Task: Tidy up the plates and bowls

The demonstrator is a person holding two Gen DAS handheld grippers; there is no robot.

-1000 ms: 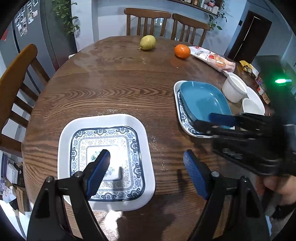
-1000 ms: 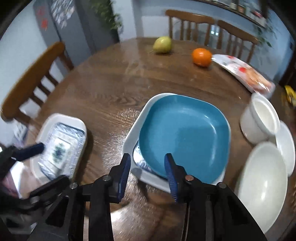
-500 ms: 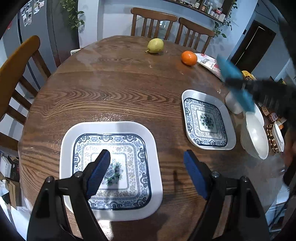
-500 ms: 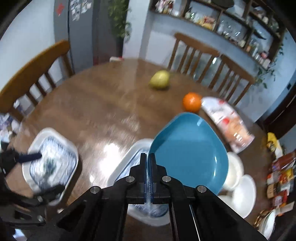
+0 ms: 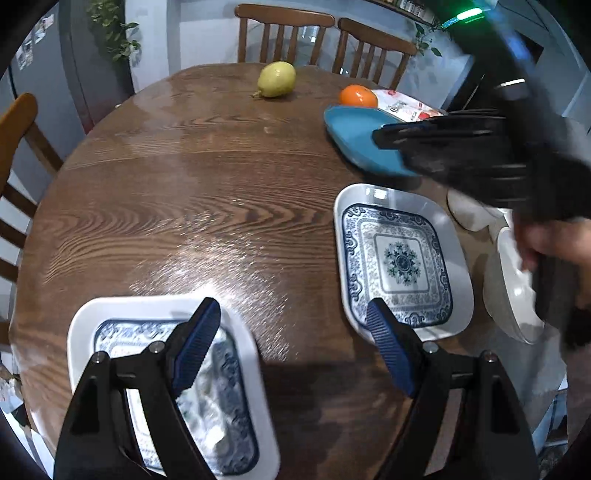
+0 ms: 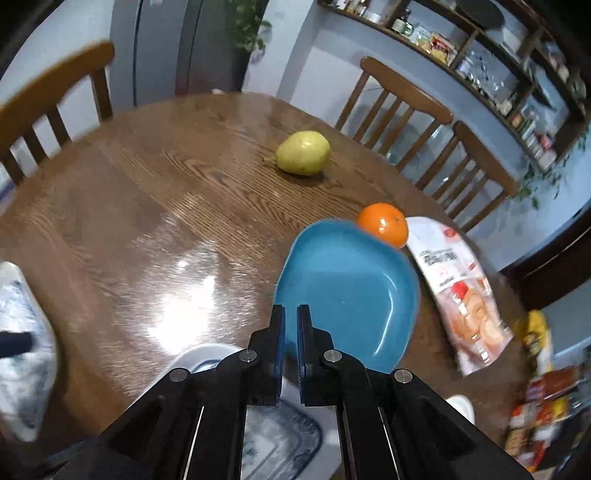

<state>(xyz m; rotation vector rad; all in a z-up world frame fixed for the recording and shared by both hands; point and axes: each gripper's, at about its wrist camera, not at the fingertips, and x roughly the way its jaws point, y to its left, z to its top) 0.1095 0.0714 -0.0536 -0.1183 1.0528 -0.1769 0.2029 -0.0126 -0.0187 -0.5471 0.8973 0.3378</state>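
My right gripper (image 6: 290, 325) is shut on the near rim of a blue square plate (image 6: 347, 291) and holds it above the table, near the orange; the plate also shows in the left wrist view (image 5: 360, 138). Under it a small blue-and-white patterned plate (image 5: 400, 260) lies on the table at the right. My left gripper (image 5: 291, 345) is open and empty, above a larger patterned plate (image 5: 155, 369) at the near left. White bowls (image 5: 509, 291) stand at the right edge, partly hidden by the right hand.
A round wooden table (image 5: 192, 177) carries a pear (image 5: 277, 79), an orange (image 5: 356, 95) and a snack packet (image 6: 454, 291) at the far side. Wooden chairs (image 5: 284, 33) stand behind and at the left.
My right gripper closed on the blue plate, lifted it off the small patterned plate and carried it toward the orange. My left gripper has drawn back, with the large plate now under its left finger.
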